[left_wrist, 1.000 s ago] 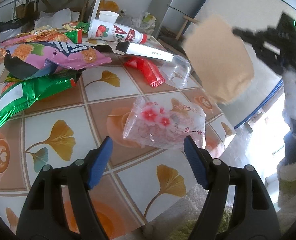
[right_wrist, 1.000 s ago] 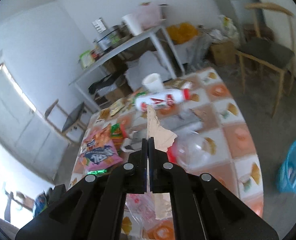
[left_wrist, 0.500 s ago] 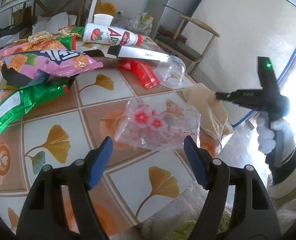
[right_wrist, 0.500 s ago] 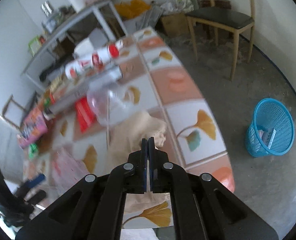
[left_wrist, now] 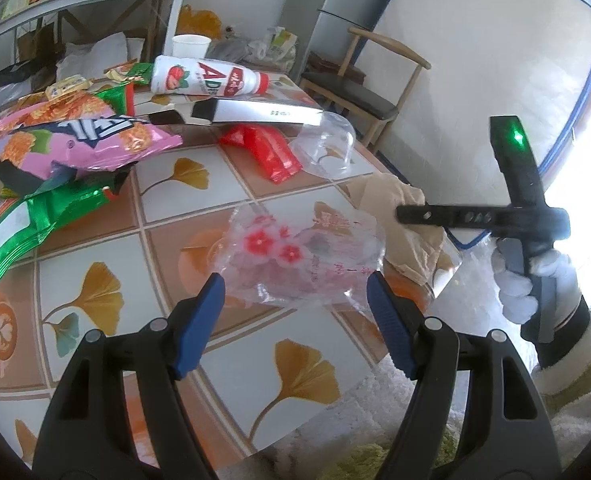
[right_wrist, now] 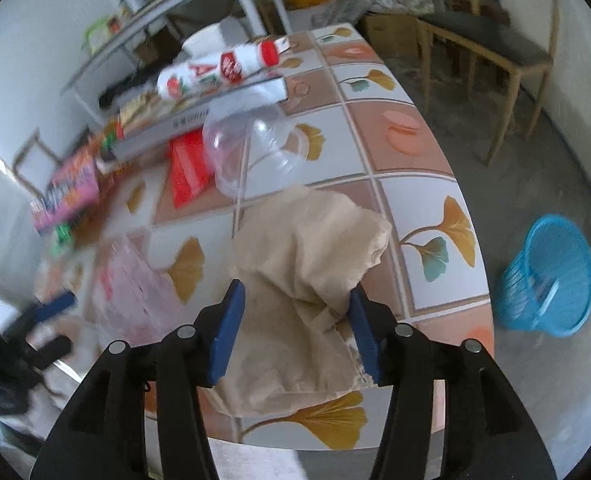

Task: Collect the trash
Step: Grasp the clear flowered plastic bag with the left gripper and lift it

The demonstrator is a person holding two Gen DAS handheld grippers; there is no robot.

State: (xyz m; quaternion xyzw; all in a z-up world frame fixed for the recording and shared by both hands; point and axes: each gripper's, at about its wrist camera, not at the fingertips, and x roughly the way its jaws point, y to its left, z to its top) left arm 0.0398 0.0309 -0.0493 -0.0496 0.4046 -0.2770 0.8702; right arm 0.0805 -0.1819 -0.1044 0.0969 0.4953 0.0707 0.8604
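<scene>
A crumpled brown paper bag [right_wrist: 307, 240] lies on the tiled table [right_wrist: 415, 200] near its right edge. My right gripper [right_wrist: 295, 292] hovers just over it. Its jaws are opening, with the paper loose between them and the pads no longer pinching it. In the left wrist view the same paper bag [left_wrist: 391, 200] lies under the right gripper [left_wrist: 403, 214], which a white-gloved hand [left_wrist: 515, 280] holds. My left gripper [left_wrist: 295, 284] stands open just short of a clear plastic bag with red flowers [left_wrist: 299, 248].
A clear plastic cup [left_wrist: 327, 148], a red wrapper [left_wrist: 263, 152], a long silver box [left_wrist: 255, 110], a strawberry drink bottle [left_wrist: 207, 80], and pink [left_wrist: 79, 140] and green [left_wrist: 35, 216] snack bags litter the table. A blue basket [right_wrist: 551, 276] stands on the floor to the right, with a wooden chair [right_wrist: 491, 36] beyond.
The right gripper came down from mid-air with the brown paper bag to the table's edge, then its shut jaws parted and let the bag settle. The left gripper stayed put.
</scene>
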